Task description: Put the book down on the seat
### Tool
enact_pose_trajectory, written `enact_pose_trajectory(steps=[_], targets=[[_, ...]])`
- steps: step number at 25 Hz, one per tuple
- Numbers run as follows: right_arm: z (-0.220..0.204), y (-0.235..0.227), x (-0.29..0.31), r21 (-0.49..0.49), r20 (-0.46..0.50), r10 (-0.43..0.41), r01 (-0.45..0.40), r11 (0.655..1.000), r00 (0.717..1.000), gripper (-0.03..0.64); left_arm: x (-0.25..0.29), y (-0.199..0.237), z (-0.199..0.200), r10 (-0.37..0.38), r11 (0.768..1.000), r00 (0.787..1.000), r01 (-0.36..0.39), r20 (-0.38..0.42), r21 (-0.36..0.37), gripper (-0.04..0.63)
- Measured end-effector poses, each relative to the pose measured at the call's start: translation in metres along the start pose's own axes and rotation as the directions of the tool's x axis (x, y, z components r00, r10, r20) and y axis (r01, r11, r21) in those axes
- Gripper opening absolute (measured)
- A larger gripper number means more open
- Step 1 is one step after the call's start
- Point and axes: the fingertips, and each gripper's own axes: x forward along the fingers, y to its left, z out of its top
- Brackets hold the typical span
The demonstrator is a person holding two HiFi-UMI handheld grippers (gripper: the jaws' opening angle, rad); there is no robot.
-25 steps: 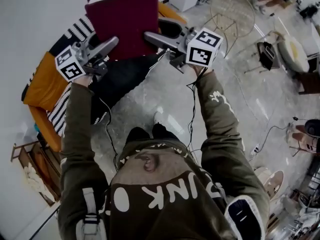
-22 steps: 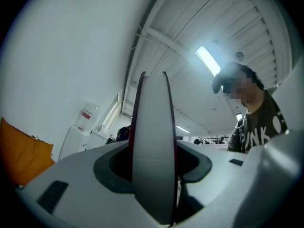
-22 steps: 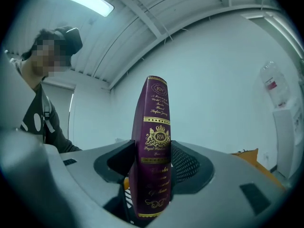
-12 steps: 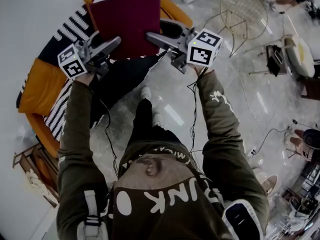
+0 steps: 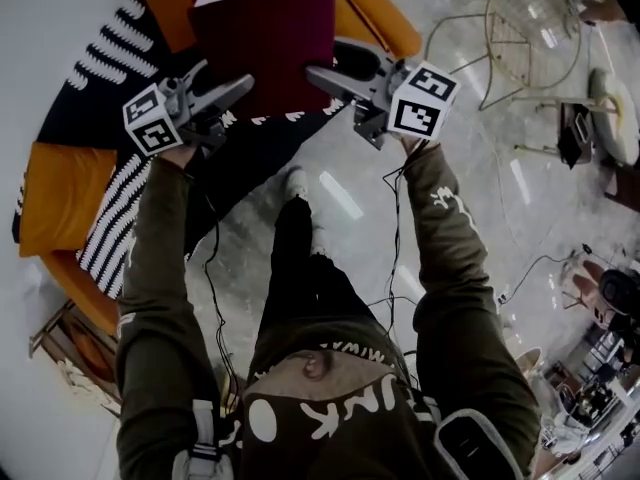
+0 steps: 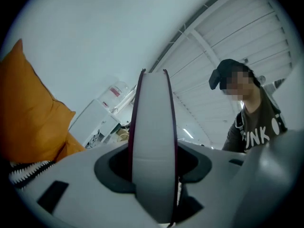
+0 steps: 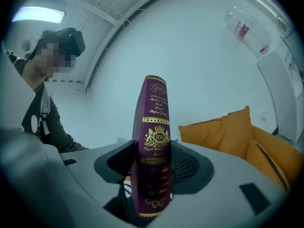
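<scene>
- The book (image 5: 265, 43): thick maroon hardcover with a gilt-lettered spine and pale page edges, lying flat, cover up, at 12 o'clock, gripped at both sides over the seat.
- The seat (image 5: 58, 196): orange and curved, partly under black-and-white striped fabric (image 5: 110, 228), from 9 to 1 o'clock.

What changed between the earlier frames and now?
The person stepped forward, carrying the book further over the orange seat. Nothing was taken or released: the left hand-held gripper and right hand-held gripper stay clamped on its opposite edges.

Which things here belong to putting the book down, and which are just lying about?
In the job: book, clamped by left gripper and right gripper; orange seat.
Lying about: wire chair; striped throw.
</scene>
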Motion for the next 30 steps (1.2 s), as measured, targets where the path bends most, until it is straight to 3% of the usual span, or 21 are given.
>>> enact_pose_trajectory(steps=[4,17,26,30], targets=[[-0.032,-0.066,0.013,0.076,-0.003,-0.015,0.015,0.997,1.000,0.241,0.001,0.070,-0.030,0.011,0.998,1.000,-0.011,-0.008,-0.065,0.218],[-0.172,-0.196,0.045,0.282,-0.056,-0.061,0.074,0.956,0.997,0.241,-0.037,0.213,-0.152,0.066,0.966,0.998,-0.069,-0.021,-0.250,0.219],[-0.255,-0.244,0.071,0.413,-0.103,-0.071,0.108,0.904,0.992,0.242,-0.076,0.273,-0.218,0.125,0.926,0.991,-0.131,-0.040,-0.353,0.218],[-0.280,-0.268,0.068,0.455,-0.157,-0.081,0.145,0.878,0.984,0.245,-0.074,0.296,-0.245,0.150,0.902,0.984,-0.175,-0.095,-0.395,0.219]])
